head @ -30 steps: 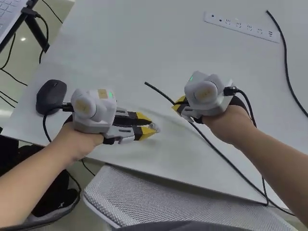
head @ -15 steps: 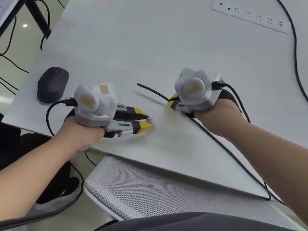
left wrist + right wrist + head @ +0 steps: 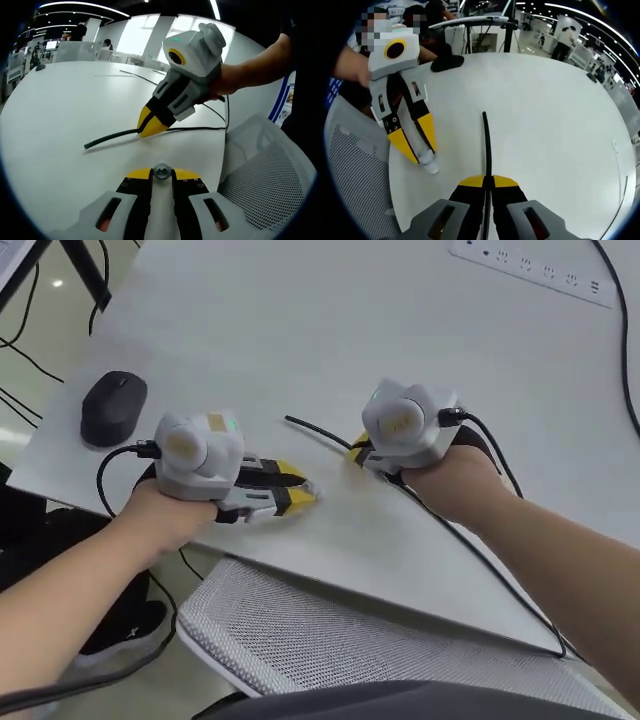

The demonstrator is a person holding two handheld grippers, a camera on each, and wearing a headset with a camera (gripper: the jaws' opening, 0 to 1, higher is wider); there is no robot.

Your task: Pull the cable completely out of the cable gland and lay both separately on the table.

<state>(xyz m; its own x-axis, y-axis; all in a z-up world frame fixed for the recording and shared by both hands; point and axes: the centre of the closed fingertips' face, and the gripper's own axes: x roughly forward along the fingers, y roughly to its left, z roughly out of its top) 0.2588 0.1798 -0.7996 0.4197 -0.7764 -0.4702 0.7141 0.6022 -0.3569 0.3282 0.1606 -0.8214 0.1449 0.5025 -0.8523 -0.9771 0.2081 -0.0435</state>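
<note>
Cable (image 3: 486,145) pinched in right fingers (image 3: 470,181); cable gland (image 3: 161,171) clamped in left fingers (image 3: 137,175); mouse (image 3: 113,407) well apart.

A black mouse (image 3: 113,407) lies on the white table (image 3: 300,330) near its left edge, a power strip (image 3: 530,273) far across.

Legible text, brands, numbers: none that I can read.

- Item 1: tan sticker (image 3: 213,425) on the housing of my left gripper (image 3: 308,496). I can make out no lettering on it.
- Item 2: power strip (image 3: 530,272). The marks by its sockets are too small to read.
- Item 3: blue-and-white poster (image 3: 289,97), at the side of the left gripper view. Its print is blurred.
</note>
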